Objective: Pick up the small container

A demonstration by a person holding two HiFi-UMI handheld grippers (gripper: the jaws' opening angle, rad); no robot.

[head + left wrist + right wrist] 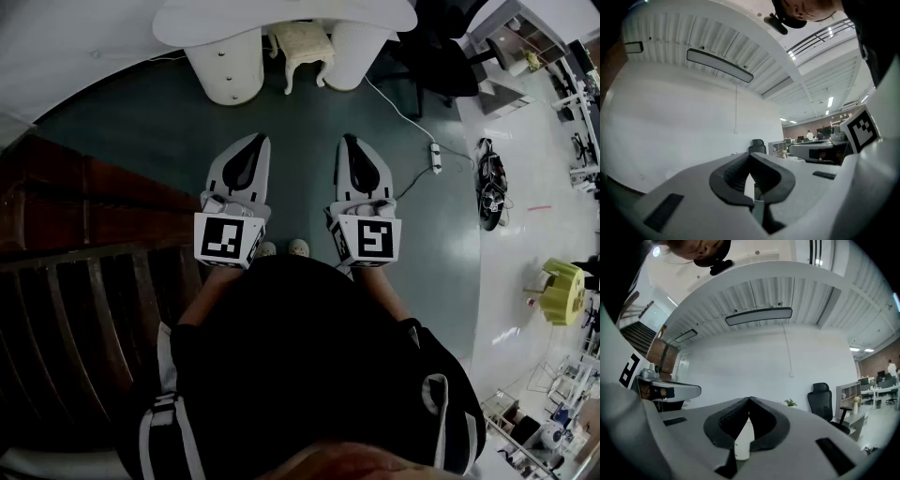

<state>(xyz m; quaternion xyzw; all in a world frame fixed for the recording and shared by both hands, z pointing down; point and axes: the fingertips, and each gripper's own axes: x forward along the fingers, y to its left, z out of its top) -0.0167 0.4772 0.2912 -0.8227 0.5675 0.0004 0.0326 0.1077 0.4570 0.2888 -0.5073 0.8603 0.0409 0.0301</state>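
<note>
No small container shows in any view. In the head view I hold both grippers side by side at waist height over a dark green floor, pointing forward at a white table [281, 17]. The left gripper [255, 141] has its jaws closed tip to tip with nothing between them, as the left gripper view [750, 154] also shows. The right gripper [351, 141] is likewise shut and empty, its tips meeting in the right gripper view [749, 399]. Each gripper carries its marker cube near my hands.
The white table stands on two round pedestals [225, 66], with a cream stool [303, 42] between them. A wooden staircase [84, 281] runs along the left. A power strip [434, 155] with its cable lies on the floor at right. A black office chair [436, 56] stands beyond it.
</note>
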